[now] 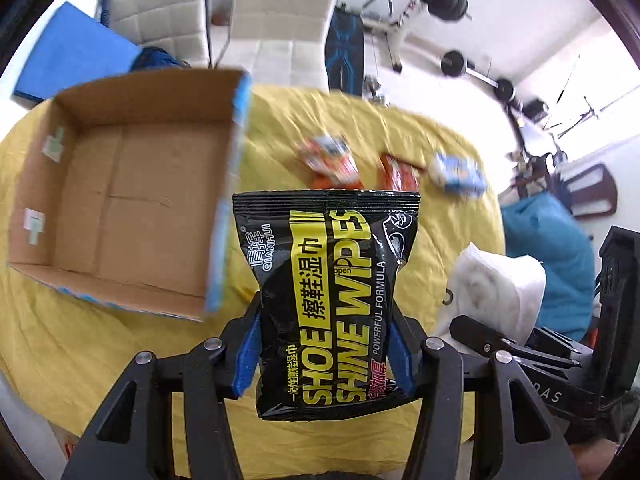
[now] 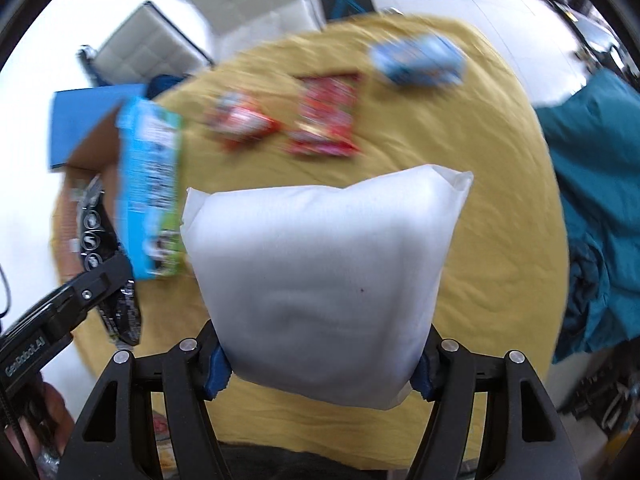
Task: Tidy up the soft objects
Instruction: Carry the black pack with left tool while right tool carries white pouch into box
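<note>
The left gripper [image 1: 324, 344] pinches a black wipes packet [image 1: 326, 300] by its sides, long axis pointing away, above the yellow desk [image 1: 120, 340]. The right gripper [image 2: 320, 368] squeezes a white pouch [image 2: 320, 272] likewise.

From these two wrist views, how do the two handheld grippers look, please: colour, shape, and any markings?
Both are matte black, with angular linkage arms joined by round silver pins. The left gripper has blue serrated pads on its fingers. The right gripper has the same blue pads. In the right wrist view, the left gripper's body bears white lettering, roughly "GenRobot.AI", and a thin black cable runs beside it.
</note>
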The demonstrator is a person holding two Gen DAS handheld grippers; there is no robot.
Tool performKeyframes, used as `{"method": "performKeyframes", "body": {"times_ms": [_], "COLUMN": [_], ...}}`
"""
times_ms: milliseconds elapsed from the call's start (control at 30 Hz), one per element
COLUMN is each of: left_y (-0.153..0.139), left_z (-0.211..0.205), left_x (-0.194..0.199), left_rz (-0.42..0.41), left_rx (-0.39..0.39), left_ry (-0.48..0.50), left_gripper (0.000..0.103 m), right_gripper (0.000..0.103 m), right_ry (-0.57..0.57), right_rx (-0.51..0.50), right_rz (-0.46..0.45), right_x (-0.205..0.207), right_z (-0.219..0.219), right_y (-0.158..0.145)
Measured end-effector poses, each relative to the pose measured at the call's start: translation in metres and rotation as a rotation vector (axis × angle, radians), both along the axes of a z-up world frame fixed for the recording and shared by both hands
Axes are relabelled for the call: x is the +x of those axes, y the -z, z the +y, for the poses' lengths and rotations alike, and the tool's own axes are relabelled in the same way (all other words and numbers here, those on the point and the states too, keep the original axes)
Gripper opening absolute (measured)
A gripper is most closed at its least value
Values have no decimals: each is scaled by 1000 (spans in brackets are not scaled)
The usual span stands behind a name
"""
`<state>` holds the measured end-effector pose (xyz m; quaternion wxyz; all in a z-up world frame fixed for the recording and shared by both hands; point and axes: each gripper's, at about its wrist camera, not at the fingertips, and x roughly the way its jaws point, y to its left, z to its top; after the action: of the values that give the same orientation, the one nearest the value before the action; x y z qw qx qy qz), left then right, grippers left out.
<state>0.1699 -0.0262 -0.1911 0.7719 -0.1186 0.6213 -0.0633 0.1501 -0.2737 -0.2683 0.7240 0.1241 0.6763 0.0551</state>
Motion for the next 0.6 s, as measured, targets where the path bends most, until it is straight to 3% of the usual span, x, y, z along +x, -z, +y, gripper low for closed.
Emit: {"method": "performKeyframes", "body": {"times_ms": [167,300,500,600], "left_y": [0,4,44,69], "left_z": [61,115,172,197], "left_x": [22,41,88,114], "left_rz": [-40,-39,2,57], "left_rx": [20,36,70,44], "left_ry": [-29,-27,-1,16], "left_gripper": [51,51,51,51], "right_gripper": [71,71,71,71], "right_ry": [-74,-104,-134,-132], "right_rx": [44,57,49,32], "right_rz": [-90,-109,-70,-46], "right_x": [24,49,92,115], "right_z": [71,142,235,271], "right_y": [-46,-58,-38,-17]}}
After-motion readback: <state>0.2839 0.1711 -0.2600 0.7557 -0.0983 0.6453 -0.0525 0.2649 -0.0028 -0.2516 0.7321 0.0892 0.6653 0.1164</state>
